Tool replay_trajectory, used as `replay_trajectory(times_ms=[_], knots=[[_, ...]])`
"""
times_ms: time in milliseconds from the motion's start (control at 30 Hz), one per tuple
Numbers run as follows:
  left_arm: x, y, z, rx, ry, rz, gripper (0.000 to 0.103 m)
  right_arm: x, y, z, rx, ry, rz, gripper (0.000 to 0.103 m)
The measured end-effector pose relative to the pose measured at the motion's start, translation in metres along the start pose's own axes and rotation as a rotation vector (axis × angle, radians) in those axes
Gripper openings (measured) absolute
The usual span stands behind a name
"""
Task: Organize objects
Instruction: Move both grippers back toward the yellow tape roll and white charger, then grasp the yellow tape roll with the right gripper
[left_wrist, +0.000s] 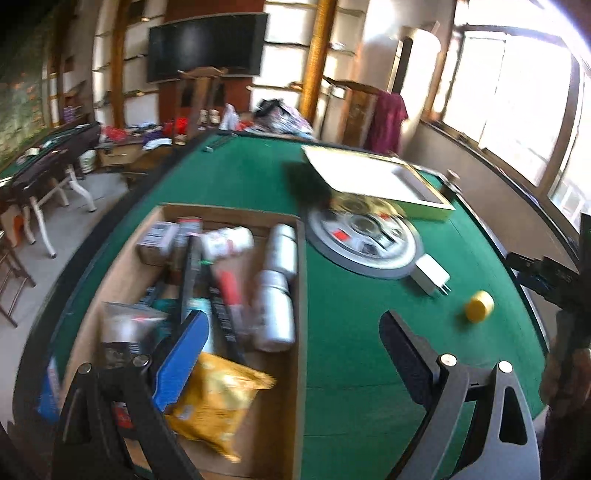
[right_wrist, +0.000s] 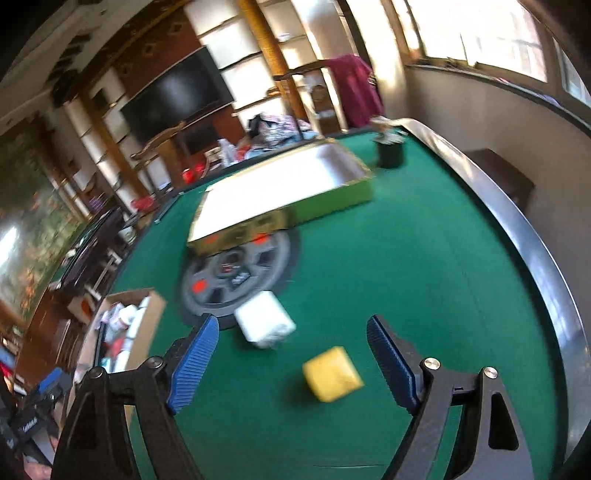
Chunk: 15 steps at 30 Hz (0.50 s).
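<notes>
Two grippers in view, both with jaws standing wide and nothing held between them.

Left wrist view, from left to right: cardboard box filling the lower left, packed with silver cans, a white bottle, a red-handled tool and a yellow snack bag at its near end. Left gripper hovering at lower centre, its left finger over the box contents, its right finger over bare green felt table. Round grey panel at centre, a flat white-lined tray overlapping its far edge. White charger touching the panel's near right rim. Yellow cap lying apart to the right of the charger.

Right wrist view, from left to right: same box at lower left, panel and tray at centre. Right gripper hovering above the felt at bottom centre, charger at upper left of the gap, yellow cap lower in the gap, neither touched. Dark cup at upper right, beyond the tray. Motion blur throughout; finer detail not legible.
</notes>
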<state>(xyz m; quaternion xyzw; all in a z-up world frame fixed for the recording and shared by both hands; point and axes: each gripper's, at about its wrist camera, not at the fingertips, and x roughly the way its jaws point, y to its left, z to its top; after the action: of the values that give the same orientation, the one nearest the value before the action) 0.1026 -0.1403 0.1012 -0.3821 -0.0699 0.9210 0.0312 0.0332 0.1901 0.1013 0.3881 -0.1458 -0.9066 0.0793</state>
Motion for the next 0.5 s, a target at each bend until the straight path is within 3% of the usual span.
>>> replay_trajectory(times_ms=[133, 333, 500], knots=[[0.012, -0.022, -0.001, 0.032, 0.037, -0.016, 0.093, 0.012, -0.016, -0.005, 0.003, 0.026, -0.024, 0.087], [0.024, -0.047, 0.001, 0.059, 0.057, -0.016, 0.093, 0.041, -0.009, -0.021, -0.147, 0.078, -0.107, 0.087], [0.038, -0.060, 0.007, 0.049, 0.084, -0.019, 0.093, 0.055, 0.002, -0.033, -0.278, 0.058, -0.206, 0.087]])
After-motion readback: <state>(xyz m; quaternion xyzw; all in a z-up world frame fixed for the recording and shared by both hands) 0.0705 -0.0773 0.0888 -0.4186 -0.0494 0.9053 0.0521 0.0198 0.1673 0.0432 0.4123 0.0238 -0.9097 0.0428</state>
